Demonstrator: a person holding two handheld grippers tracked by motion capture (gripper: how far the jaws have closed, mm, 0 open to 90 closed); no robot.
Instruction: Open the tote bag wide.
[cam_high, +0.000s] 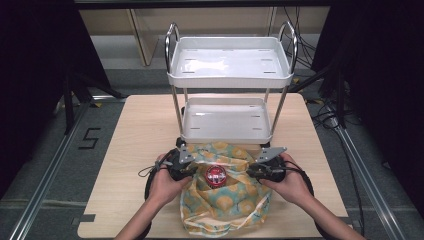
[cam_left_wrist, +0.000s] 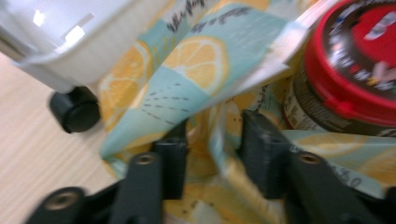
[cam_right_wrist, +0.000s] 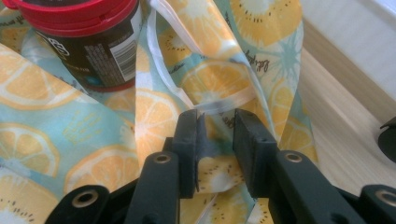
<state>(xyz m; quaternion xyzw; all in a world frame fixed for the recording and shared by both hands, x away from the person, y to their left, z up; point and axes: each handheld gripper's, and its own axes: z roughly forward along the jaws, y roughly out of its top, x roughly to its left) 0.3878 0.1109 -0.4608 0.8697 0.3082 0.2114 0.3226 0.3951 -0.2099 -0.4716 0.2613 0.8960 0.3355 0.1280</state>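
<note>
Lemon-print cloth bag (cam_left_wrist: 196, 70) between both jaws, seemingly ungripped, red-lidded jar (cam_high: 216, 175) inside

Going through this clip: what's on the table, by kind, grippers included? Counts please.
Trolley: 1
Lemon-print bag: 1
Red-lidded jar: 1
Grippers: 2, left gripper and right gripper
Total: 5
</note>
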